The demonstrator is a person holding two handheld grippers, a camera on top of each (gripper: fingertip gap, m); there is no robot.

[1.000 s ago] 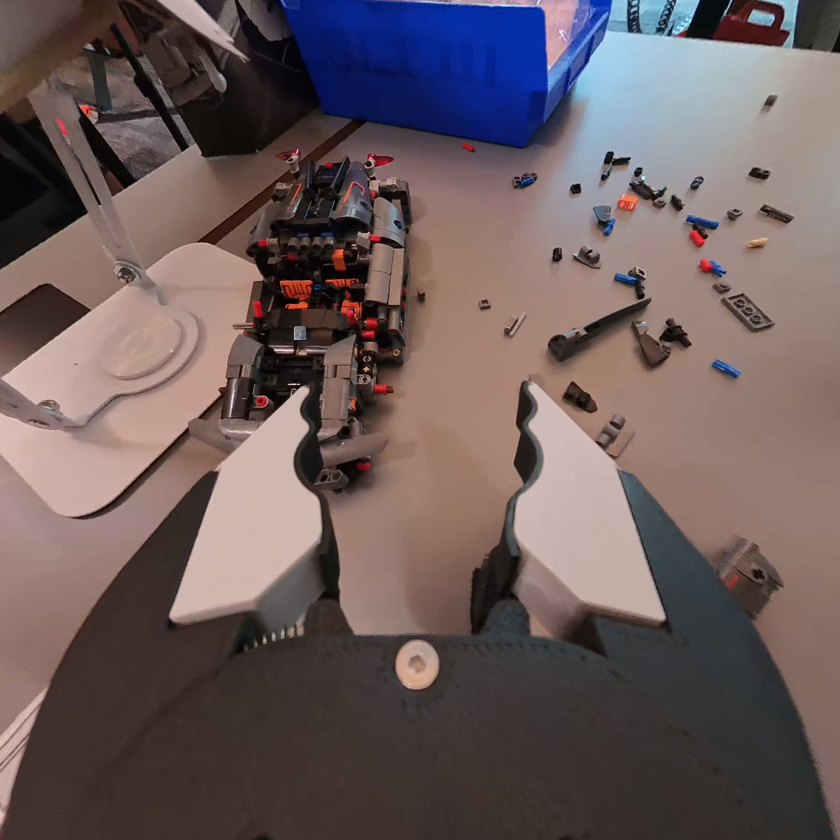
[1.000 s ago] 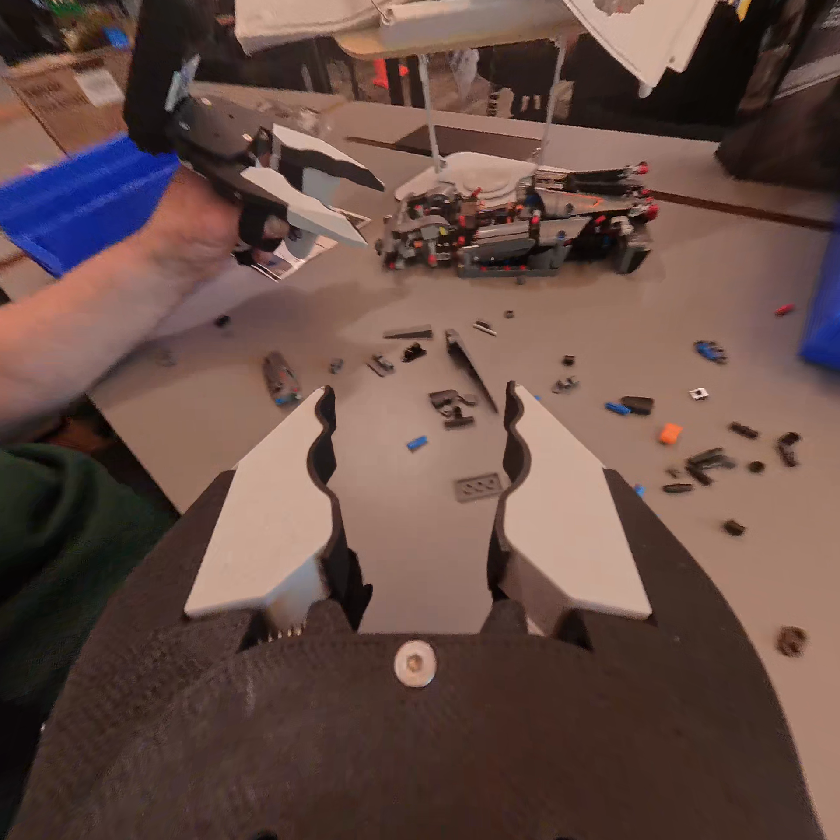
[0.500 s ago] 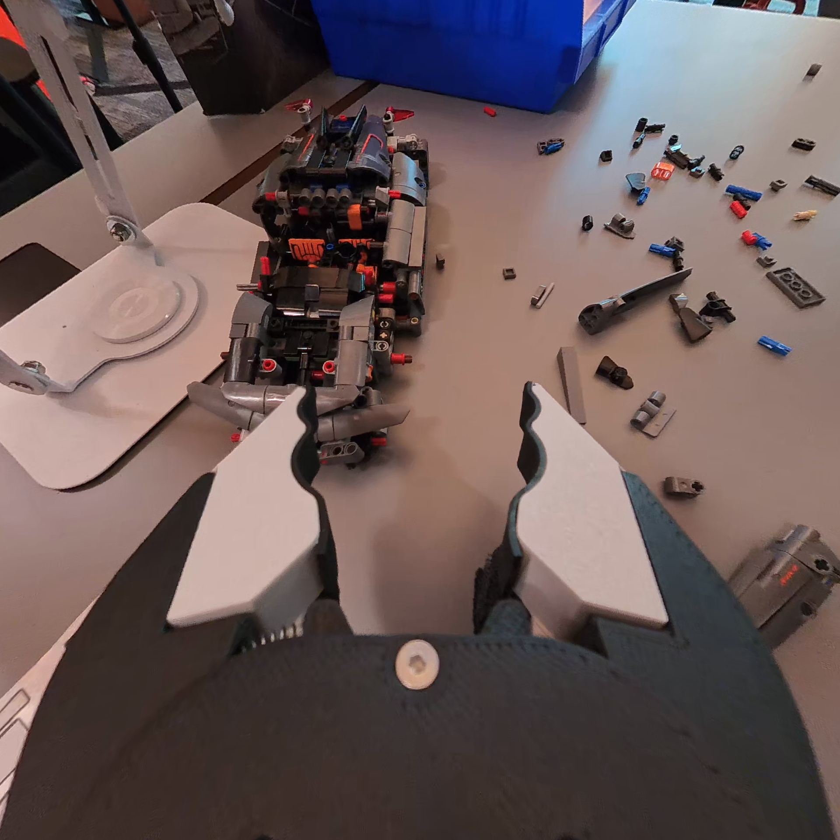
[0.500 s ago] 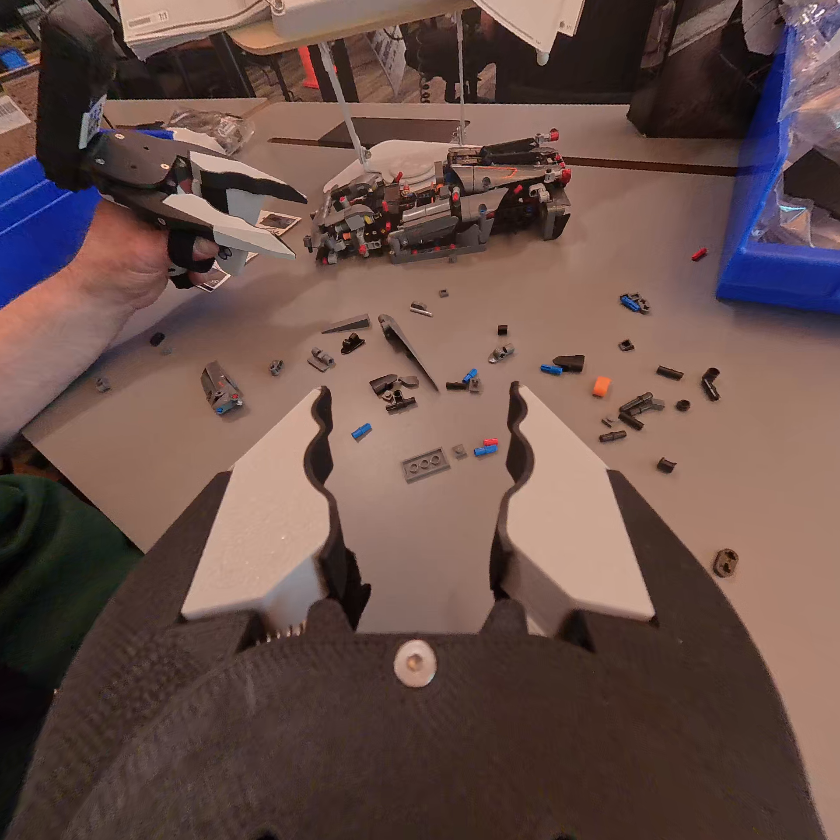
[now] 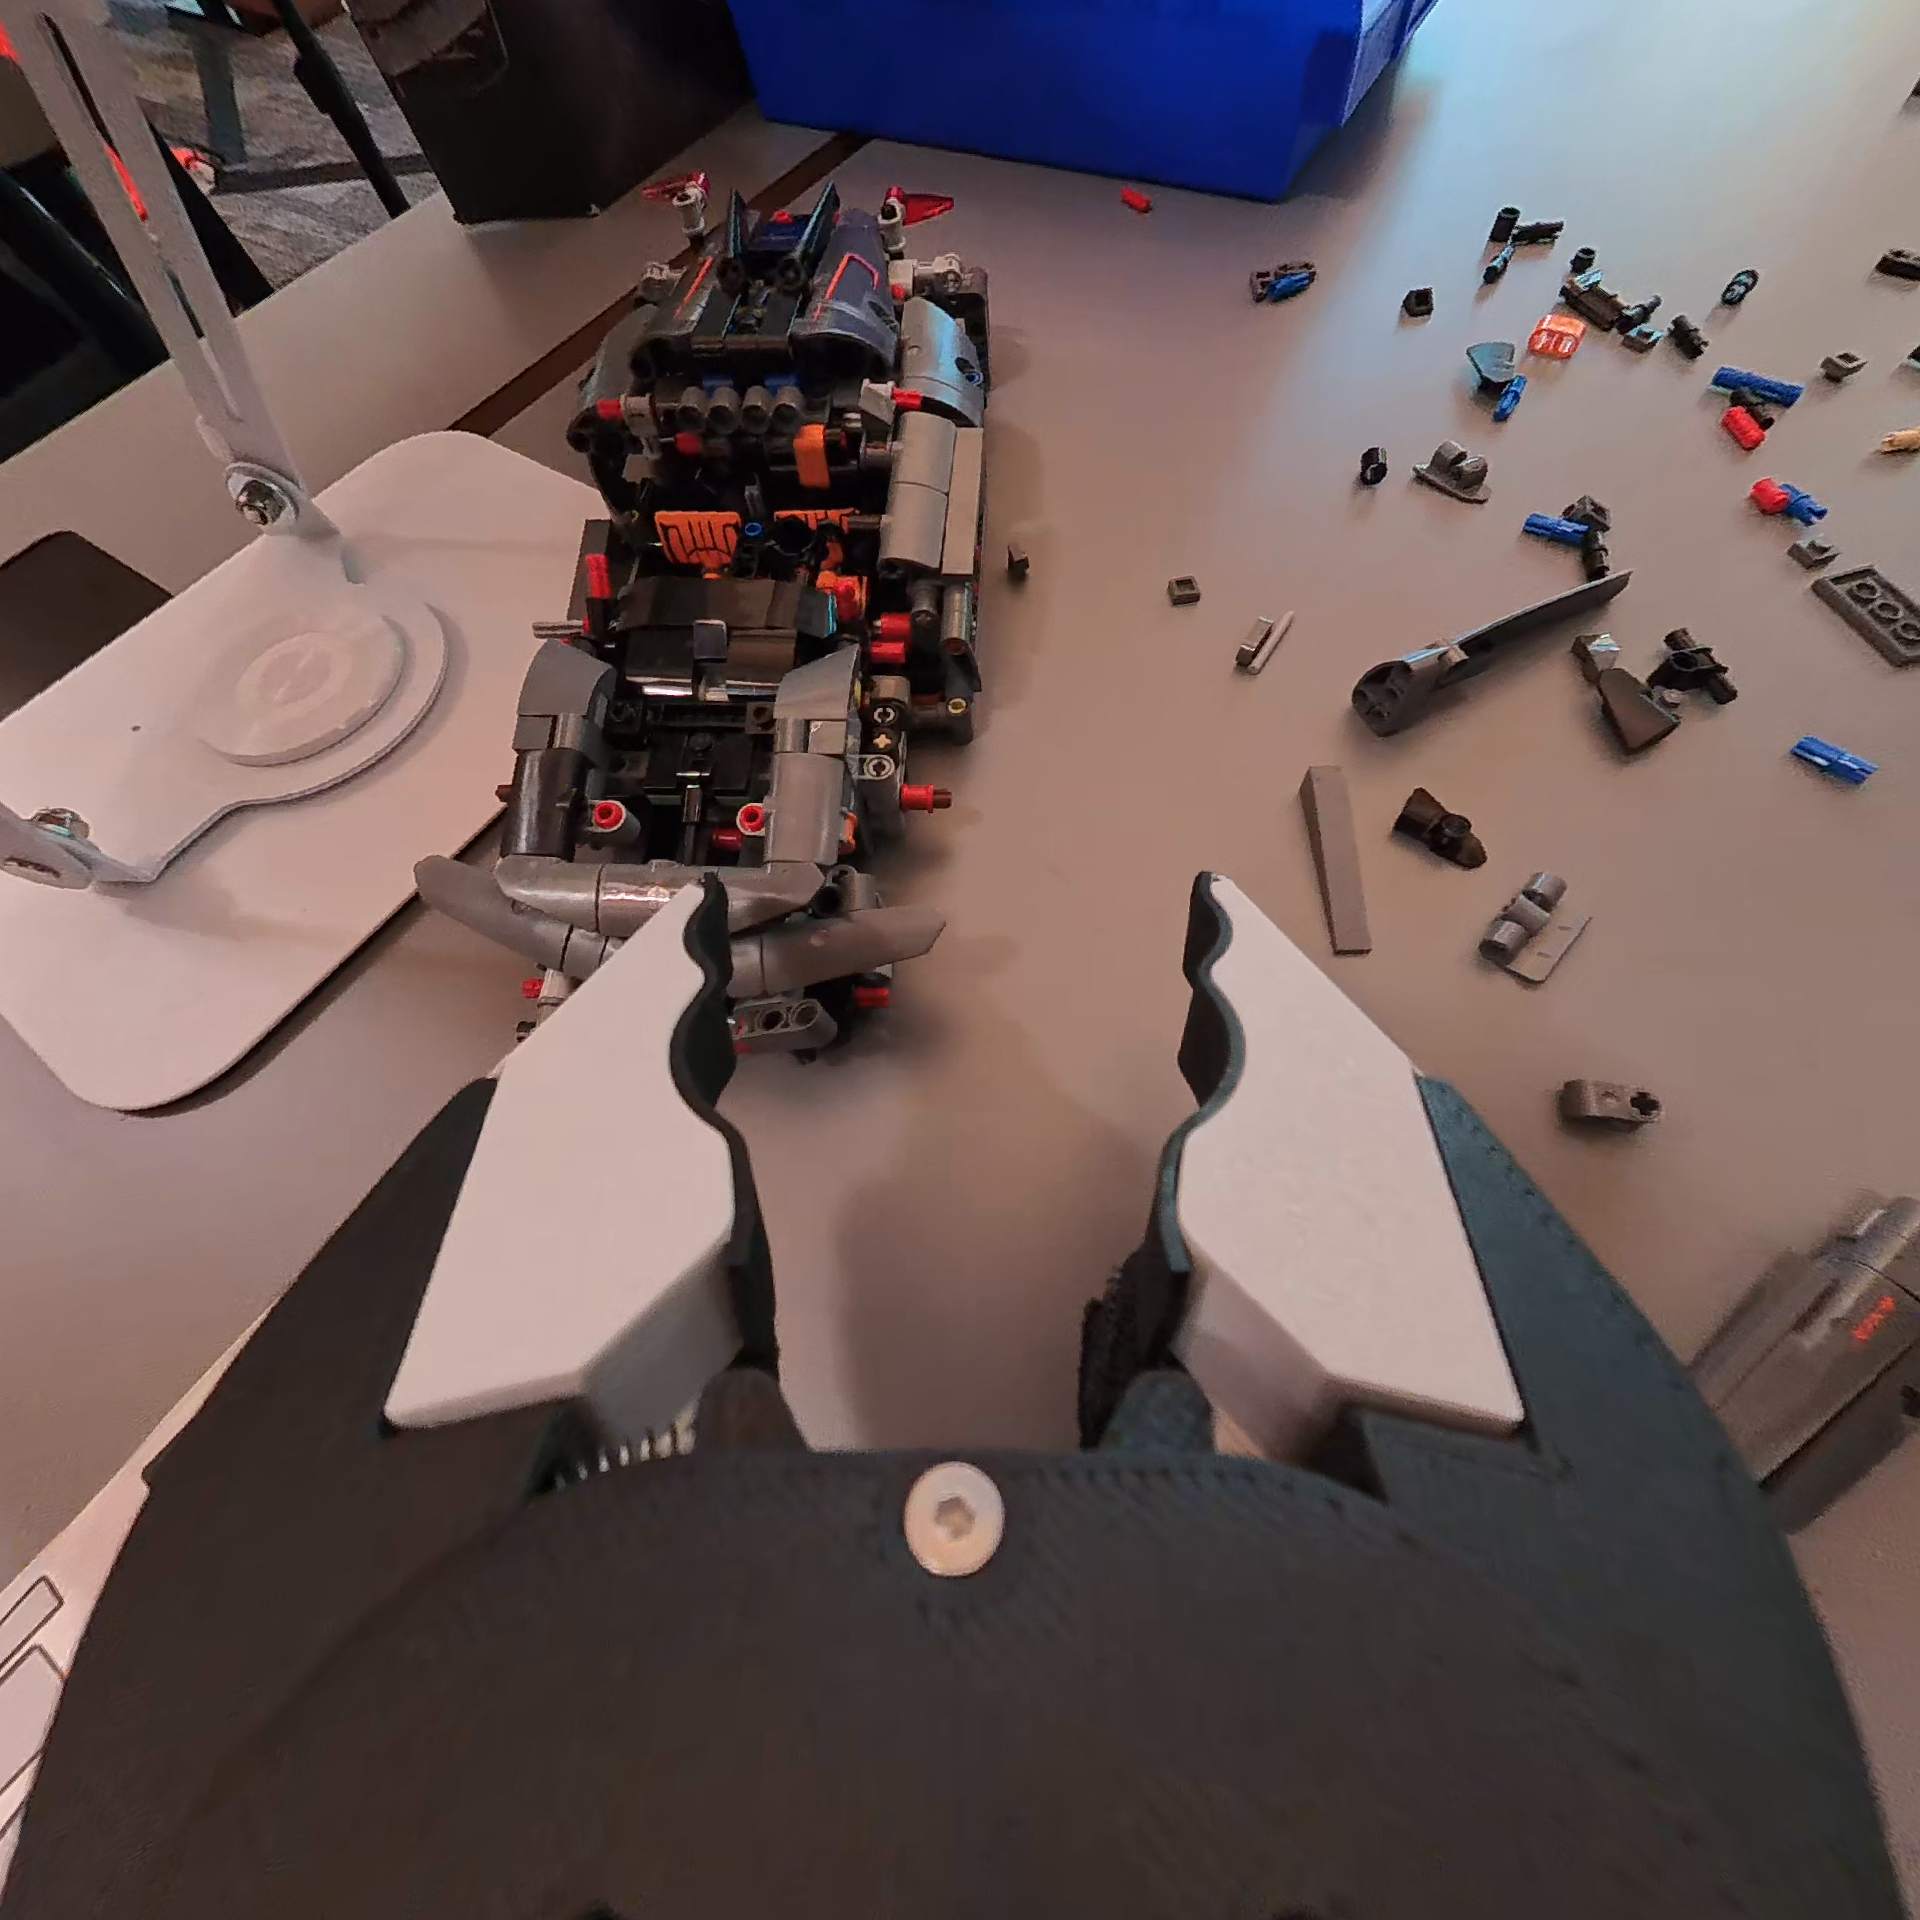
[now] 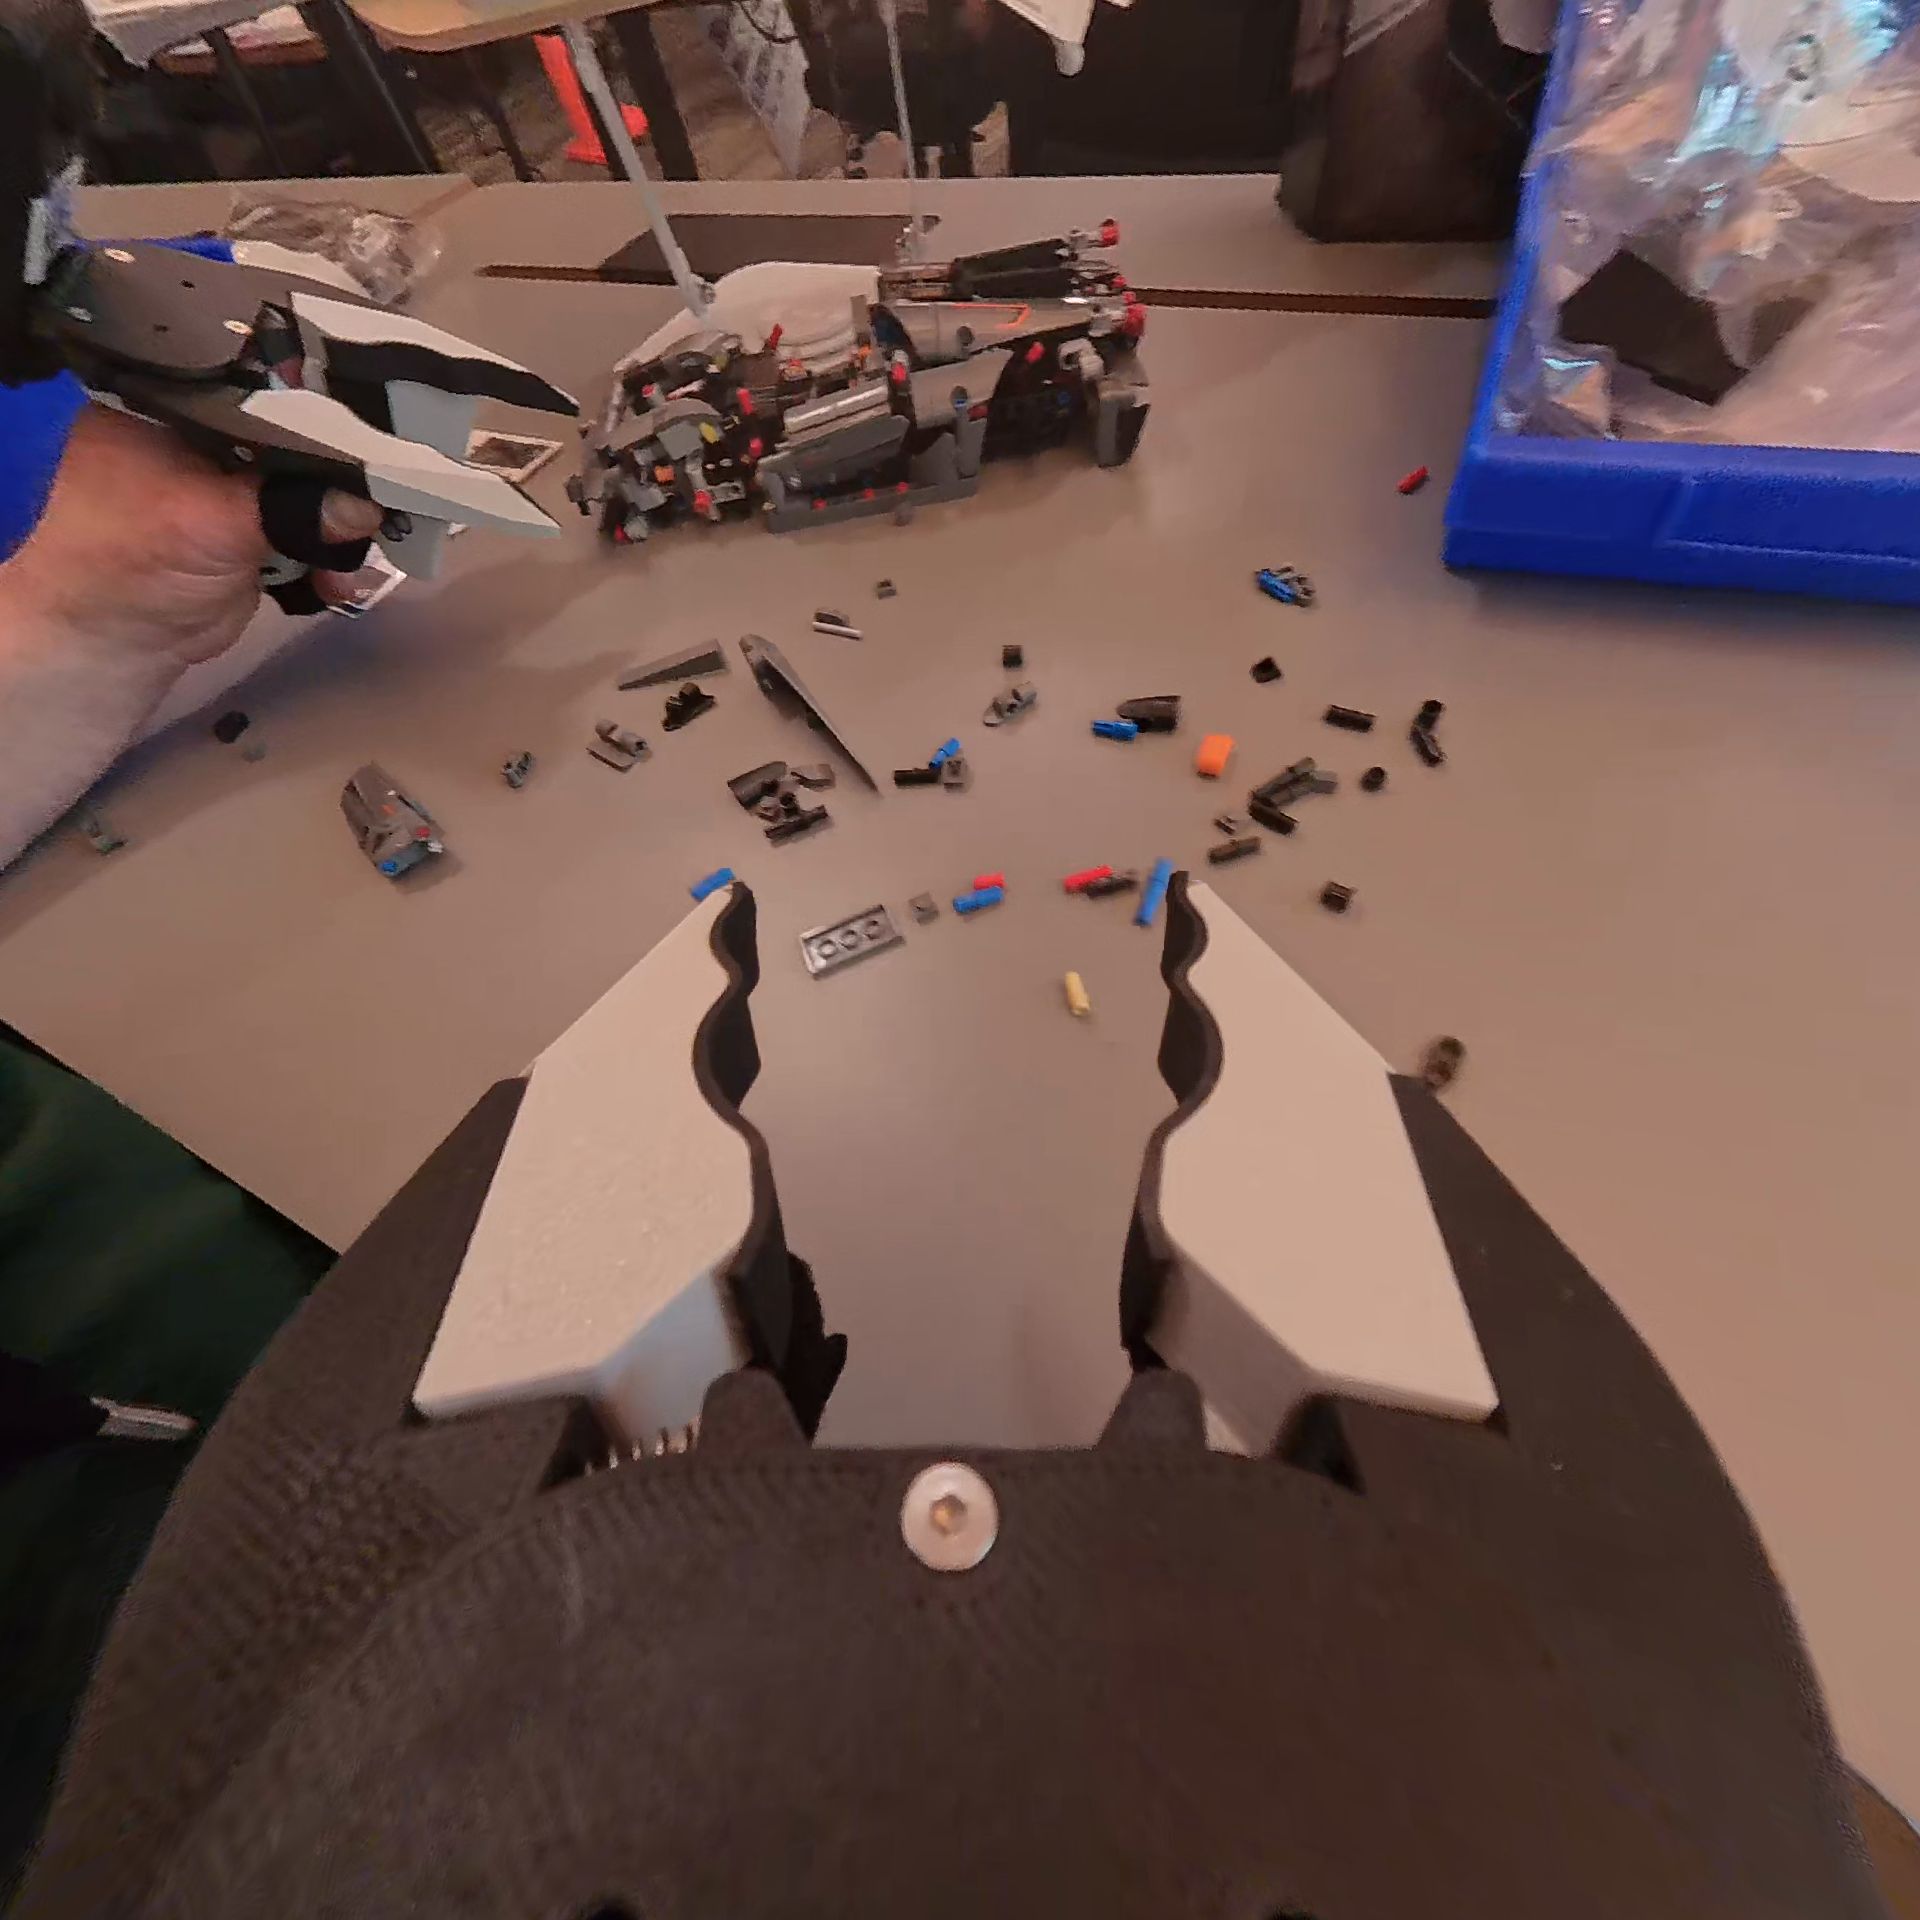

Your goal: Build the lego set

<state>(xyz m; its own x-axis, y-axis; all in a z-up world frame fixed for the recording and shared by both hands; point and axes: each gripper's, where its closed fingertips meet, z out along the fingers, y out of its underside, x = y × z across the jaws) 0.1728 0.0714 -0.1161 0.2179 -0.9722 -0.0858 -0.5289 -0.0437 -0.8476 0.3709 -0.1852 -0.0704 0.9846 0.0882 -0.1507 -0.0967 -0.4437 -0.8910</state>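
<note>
A half-built black, grey and orange lego car (image 5: pixel 758 623) lies lengthwise on the grey table (image 5: pixel 1091 1039); it also shows in the right wrist view (image 6: pixel 873 405). My left gripper (image 5: pixel 951 894) is open and empty, just before the car's near end, its left fingertip over the front bumper. It shows from the side in the right wrist view (image 6: pixel 551 457), held by a hand. My right gripper (image 6: pixel 956 894) is open and empty above loose pieces (image 6: pixel 1039 758). A dark grey three-stud plate (image 6: pixel 850 938) and a small yellow pin (image 6: pixel 1077 992) lie between its fingers.
A white stand base (image 5: pixel 208 748) sits left of the car. A blue bin (image 5: pixel 1060 83) stands at the far end; it shows at right in the right wrist view (image 6: pixel 1704 499). A grey sub-assembly (image 5: pixel 1818 1340) lies by the left gripper. Loose pieces (image 5: pixel 1558 665) are scattered right of the car.
The left gripper has drawn back slightly and tilted down toward the car's front. The right gripper has pulled back and swung right, bringing more loose pieces and the blue bin into view. Both stayed open.
</note>
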